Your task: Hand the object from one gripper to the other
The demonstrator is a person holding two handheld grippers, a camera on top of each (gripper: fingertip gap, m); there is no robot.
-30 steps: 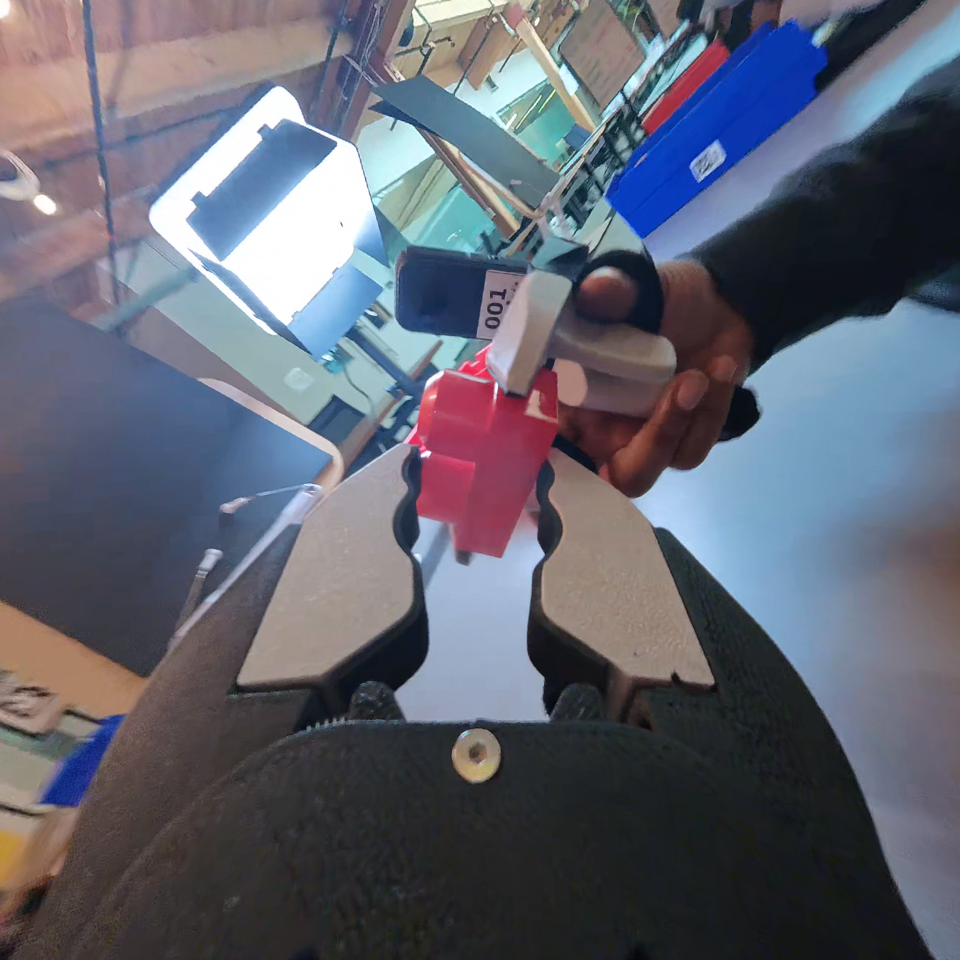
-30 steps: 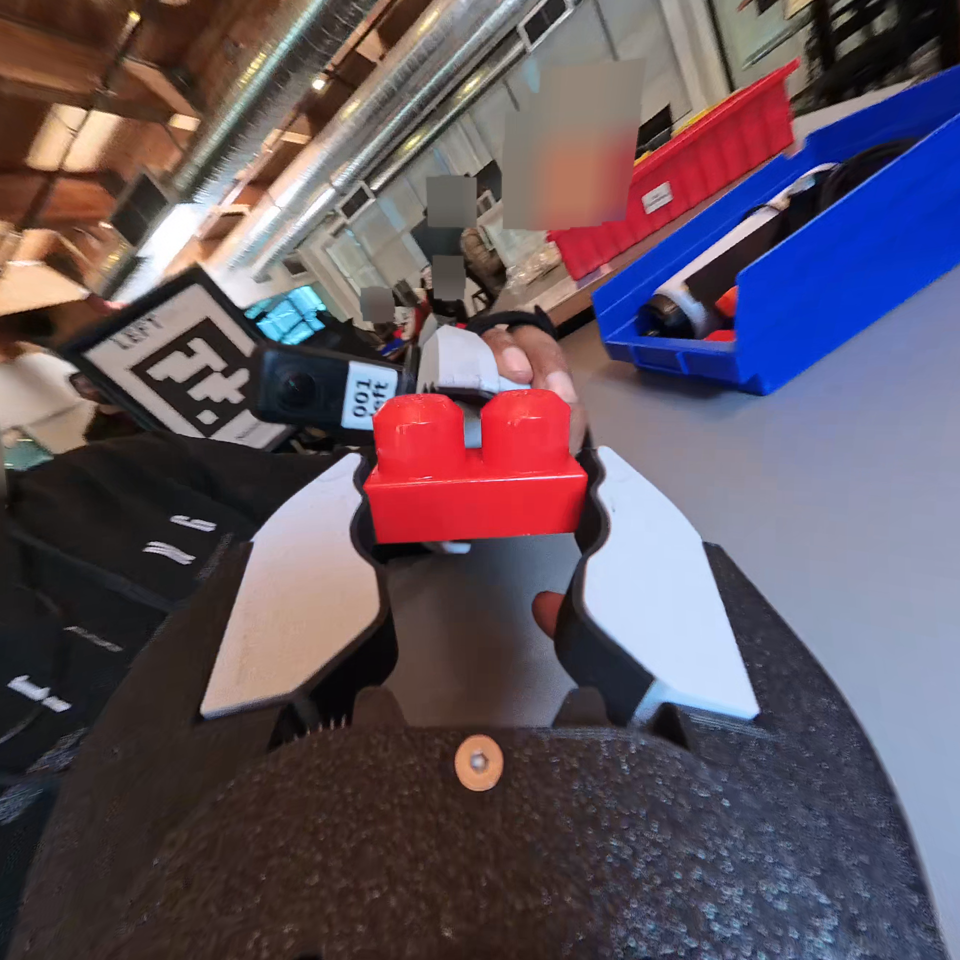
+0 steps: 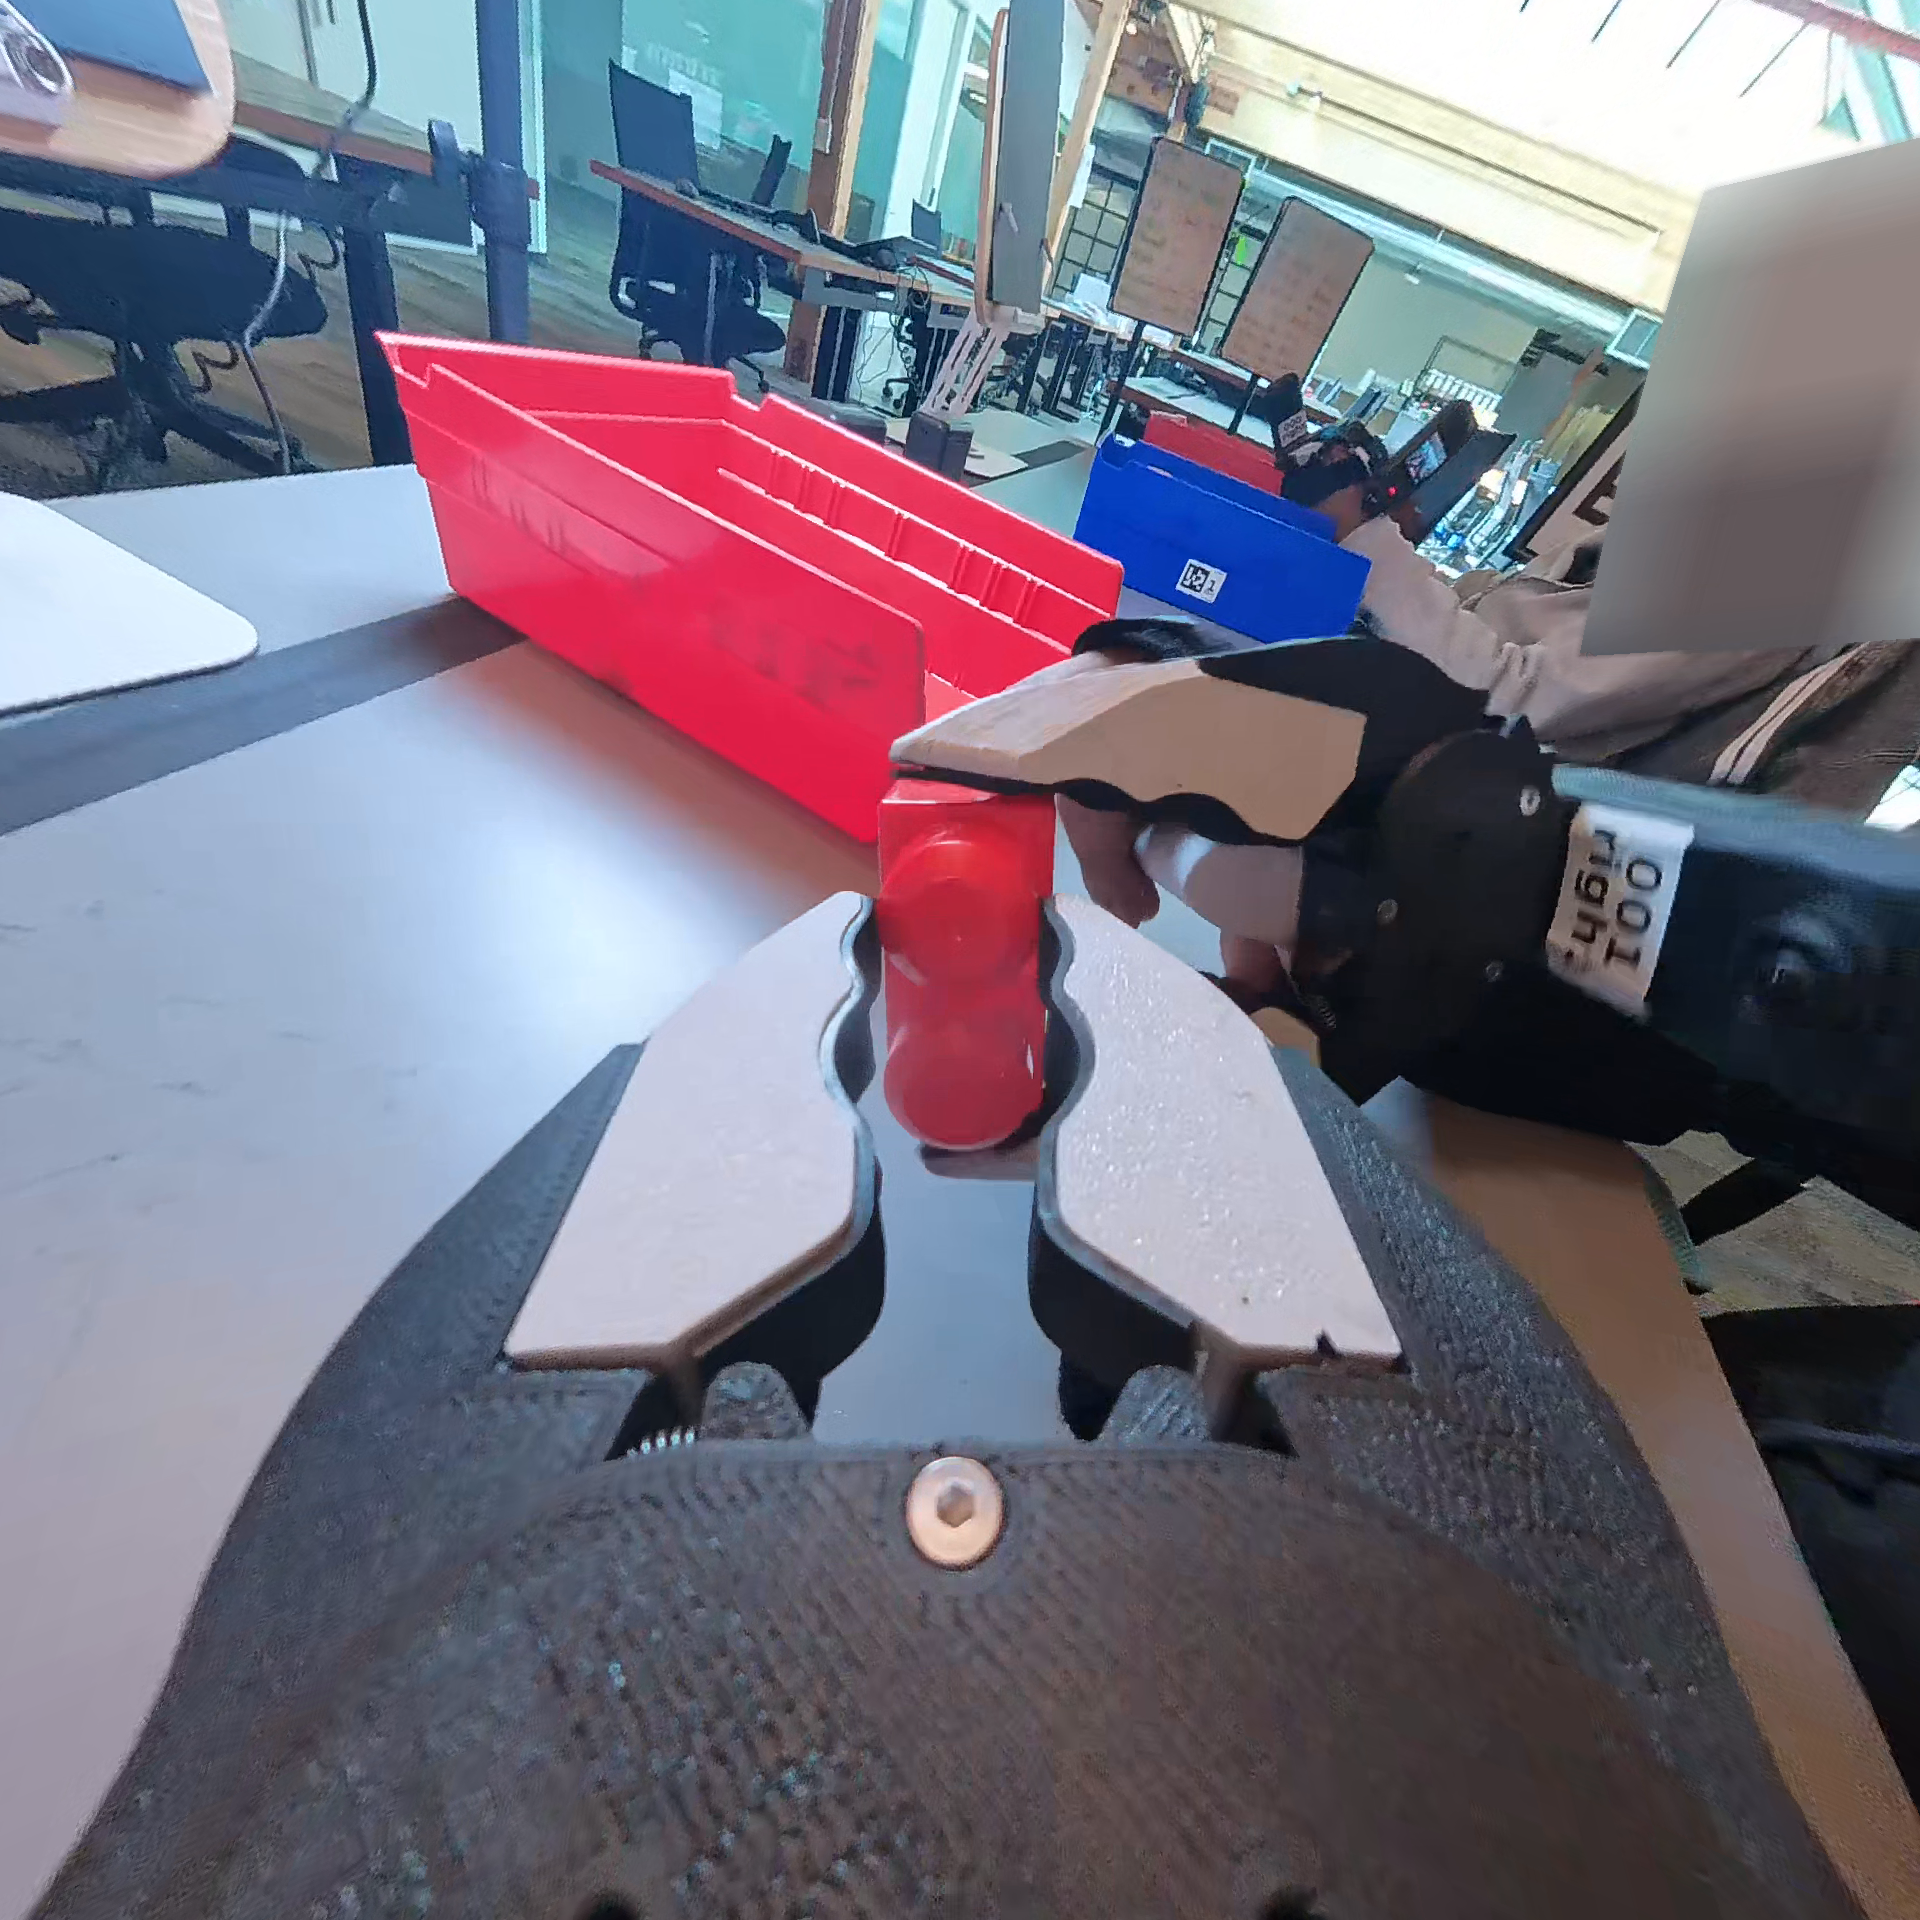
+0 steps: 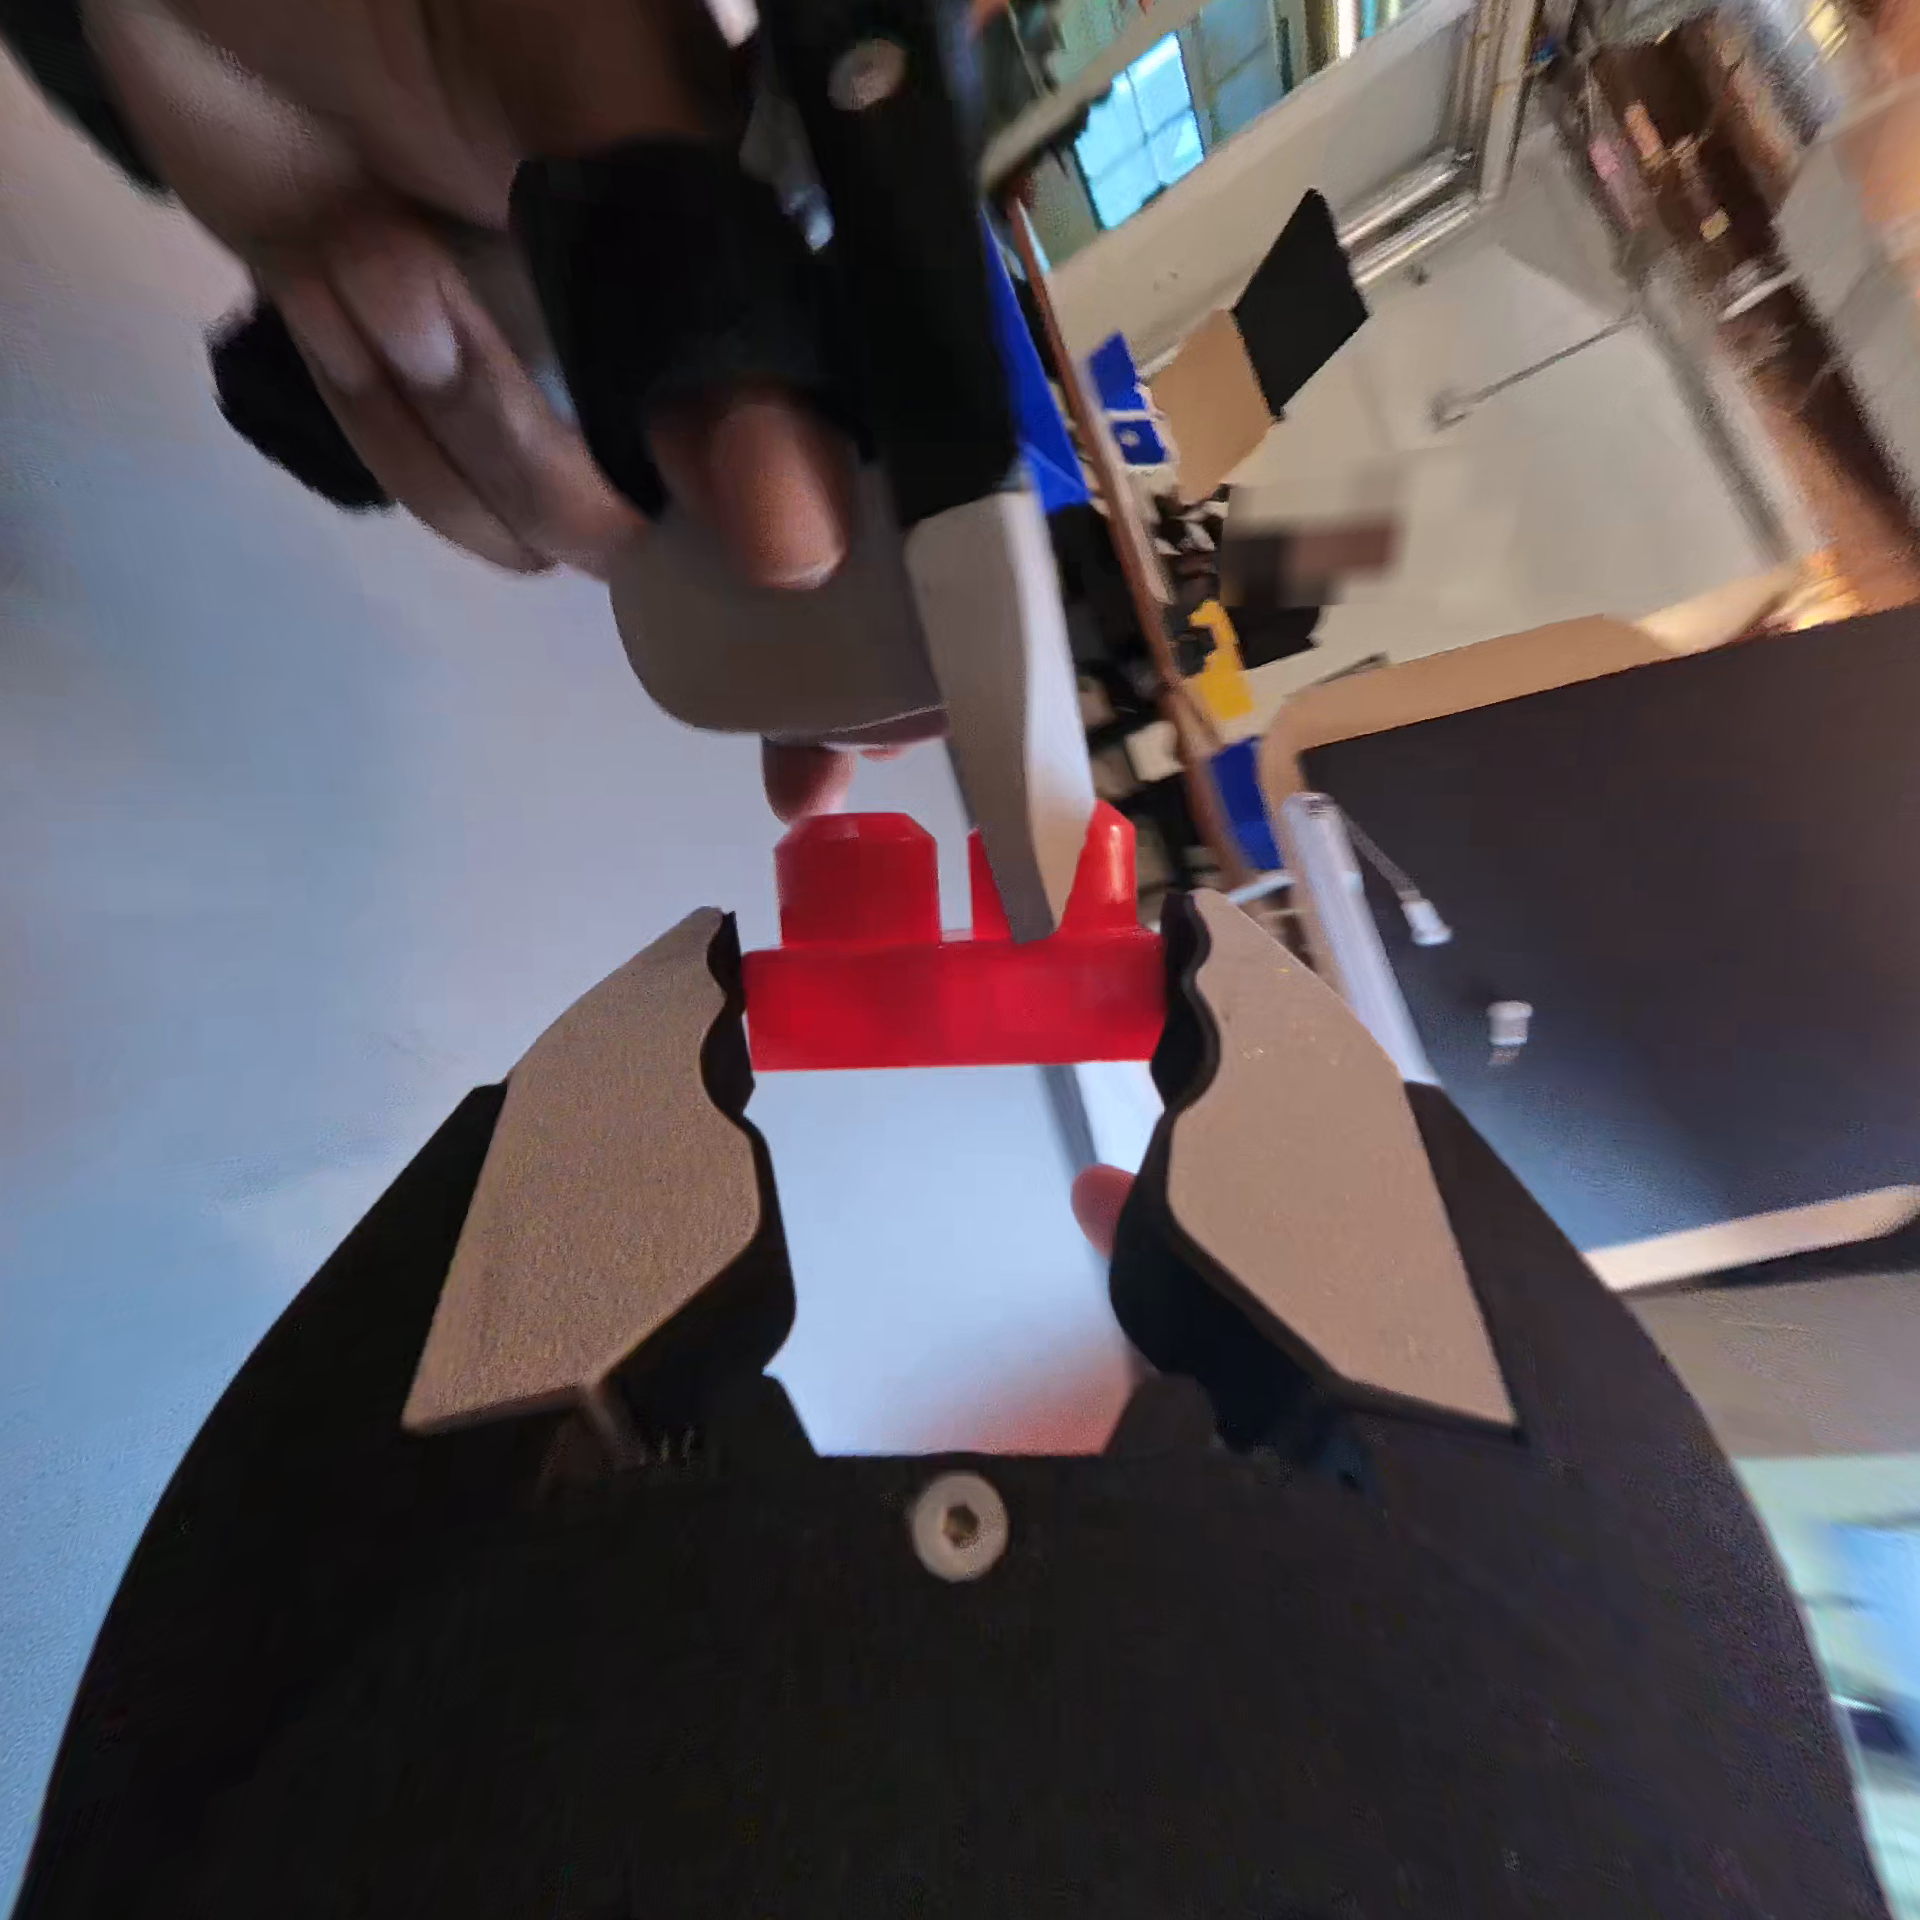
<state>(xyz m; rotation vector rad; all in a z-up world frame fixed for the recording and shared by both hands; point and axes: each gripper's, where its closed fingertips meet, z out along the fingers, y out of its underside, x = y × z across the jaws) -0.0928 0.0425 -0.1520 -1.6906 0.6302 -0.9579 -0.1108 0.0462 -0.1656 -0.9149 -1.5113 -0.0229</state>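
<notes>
A red two-stud brick (image 3: 961, 987) is held above the grey table (image 3: 312, 935) by both grippers at once. My left gripper (image 3: 956, 914) is shut on the brick's long sides, studs facing the camera. In the left wrist view the right gripper comes in from the right, and its upper finger (image 3: 1122, 727) lies on the brick's far end. In the right wrist view my right gripper (image 4: 951, 935) is shut on the two short ends of the brick (image 4: 951, 1003). There the left gripper's finger (image 4: 1008, 748) reaches down edge-on in front of the right stud, with a hand (image 4: 468, 343) gripping its handle.
A long red bin (image 3: 675, 582) stands on the table just beyond the brick, with a blue bin (image 3: 1226, 540) behind it. A white pad (image 3: 94, 613) lies at the far left. A black-topped table (image 4: 1610, 935) is to the right in the right wrist view.
The left gripper's fingers, wide around the brick before, have closed onto it. Both grippers have turned and moved, so both views now look a different way. The right gripper still holds the brick.
</notes>
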